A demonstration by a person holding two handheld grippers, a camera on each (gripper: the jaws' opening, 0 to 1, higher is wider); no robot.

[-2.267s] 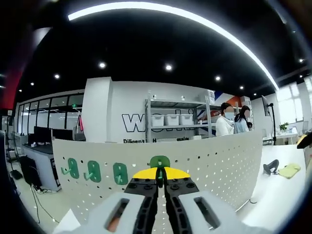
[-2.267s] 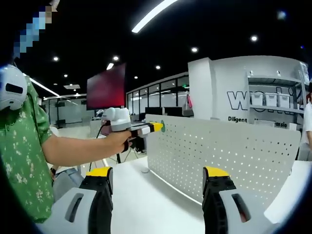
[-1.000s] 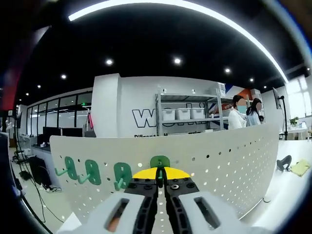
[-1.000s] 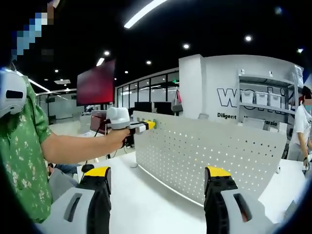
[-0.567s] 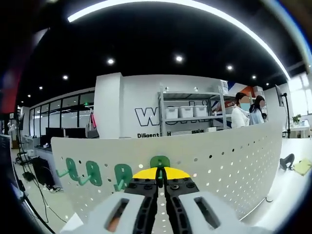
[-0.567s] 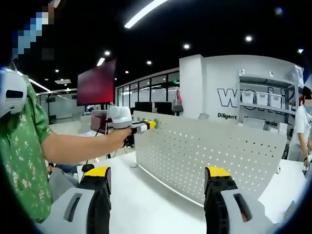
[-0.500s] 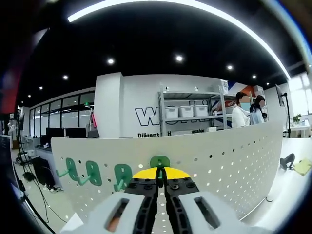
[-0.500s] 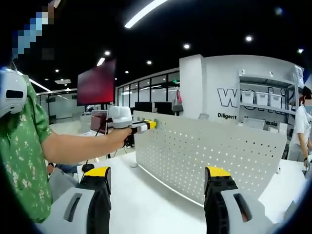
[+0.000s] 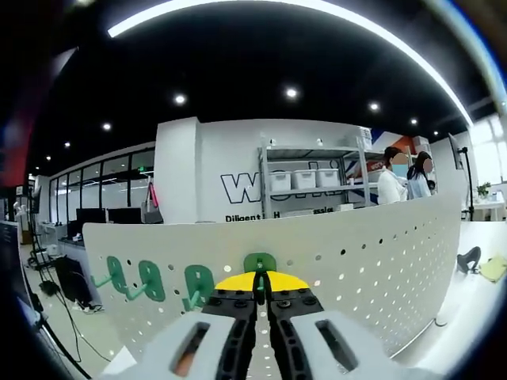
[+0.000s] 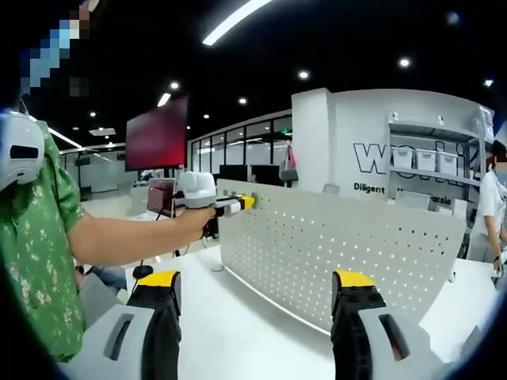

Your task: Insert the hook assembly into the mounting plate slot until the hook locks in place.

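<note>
Left gripper (image 9: 260,286): jaws together, clamped on the green hook (image 9: 260,263), which is held at its lower edge with the rounded top protruding above the yellow tips. In the right gripper view the left gripper (image 10: 236,204) is seen with its tips at the upper left corner of the pegboard (image 10: 348,245), the mounting plate for this task.

Right gripper (image 10: 255,313): jaws apart, holding nothing, hovering above the white worktop (image 10: 245,332) in front of the pegboard.

Handling judgement: the hook looks like a small moulded plastic part, so it should be light and stiff with a smooth surface. A narrow clamp on the flat backplate, as held now, is the suitable grip; it leaves the upper portion free to meet the holes. A slip or twist in the jaws is the probable risk if it is pushed off-axis.

Beyond the held hook, three more green hooks (image 9: 147,280) are on the pegboard (image 9: 356,261), to the left. Whether the held hook has seated cannot be told.

Farther back stands a shelf rack (image 9: 313,186) carrying white bins.
</note>
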